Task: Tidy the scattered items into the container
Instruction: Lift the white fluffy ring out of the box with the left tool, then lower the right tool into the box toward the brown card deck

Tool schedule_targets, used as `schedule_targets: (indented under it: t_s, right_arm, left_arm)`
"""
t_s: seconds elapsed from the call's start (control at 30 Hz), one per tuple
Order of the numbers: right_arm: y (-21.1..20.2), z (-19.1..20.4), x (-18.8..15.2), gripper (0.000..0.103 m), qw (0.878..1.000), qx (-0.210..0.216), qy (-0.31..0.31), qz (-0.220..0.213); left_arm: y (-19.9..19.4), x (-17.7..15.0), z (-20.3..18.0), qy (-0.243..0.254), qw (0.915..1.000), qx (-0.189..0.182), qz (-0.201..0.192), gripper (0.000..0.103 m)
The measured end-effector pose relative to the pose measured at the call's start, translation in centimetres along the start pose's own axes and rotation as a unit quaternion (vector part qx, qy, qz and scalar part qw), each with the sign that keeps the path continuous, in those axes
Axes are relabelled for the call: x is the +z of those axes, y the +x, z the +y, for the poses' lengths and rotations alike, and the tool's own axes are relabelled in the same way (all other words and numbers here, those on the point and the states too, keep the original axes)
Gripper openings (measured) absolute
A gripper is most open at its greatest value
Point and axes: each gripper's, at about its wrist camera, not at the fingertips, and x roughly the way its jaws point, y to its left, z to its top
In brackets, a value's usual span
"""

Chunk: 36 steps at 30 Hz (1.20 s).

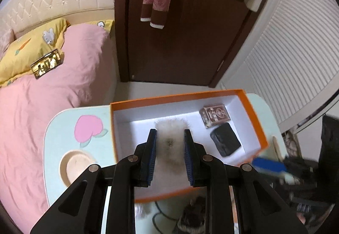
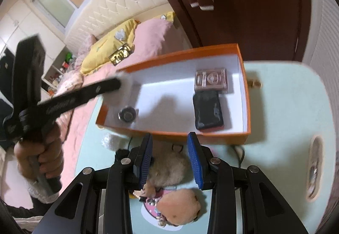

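The orange box (image 1: 175, 96) (image 2: 173, 133) stands on a pale green table (image 1: 63, 123). Inside it lie a brown card pack (image 1: 215, 115) (image 2: 210, 80), a black case (image 1: 225, 139) (image 2: 208, 109) and a small round metal piece (image 2: 127, 115). My left gripper (image 1: 170, 132) (image 2: 118, 83) is shut on a white fluffy pompom (image 1: 169, 145) (image 2: 127, 79) and hovers over the box's left end. In front of the box, my right gripper (image 2: 170, 136) has its blue pads against a beige fluffy pompom (image 2: 169, 166). A peach plush ball (image 2: 180, 206) with beads lies below it.
A round wooden dish (image 1: 77, 167) (image 2: 314, 167) sits on the table, and a dark cable (image 2: 239, 155) runs along the box front. A pink bed (image 1: 53, 106) with a gold packet (image 1: 47, 63) borders the table. Behind the box stands a dark brown door (image 1: 180, 43). A hand (image 2: 40, 155) holds the left gripper.
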Motion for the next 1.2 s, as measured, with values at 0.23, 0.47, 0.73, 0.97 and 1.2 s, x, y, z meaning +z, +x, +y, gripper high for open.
schedule_targets:
  t_s: [0.23, 0.47, 0.73, 0.97, 1.2]
  right_arm:
    - [0.6, 0.8, 4.4, 0.034, 0.998, -0.047, -0.041, -0.015]
    - [5.8, -0.2, 7.9, 0.053, 0.99, -0.117, -0.061, 0.043]
    - [11.2, -0.7, 9.3, 0.065, 0.965, -0.223, -0.089, 0.105]
    - [12.2, -0.1, 9.1, 0.07, 0.969, -0.196, -0.088, 0.12]
    - [12.7, 0.7, 9.0, 0.07, 0.966, -0.193, -0.11, 0.13]
  left_arm:
    - [-2.0, -3.1, 1.3, -0.032, 0.9992, -0.024, -0.001, 0.025]
    - [-3.2, -5.3, 2.7, -0.05, 0.9984, -0.023, -0.008, 0.025]
    - [-3.5, -5.6, 3.6, -0.066, 0.9968, -0.041, -0.015, 0.025]
    - [-3.2, -5.6, 3.7, -0.062, 0.9965, -0.054, -0.015, 0.025]
    - [-3.0, -5.7, 4.4, -0.072, 0.9955, -0.061, -0.015, 0.025]
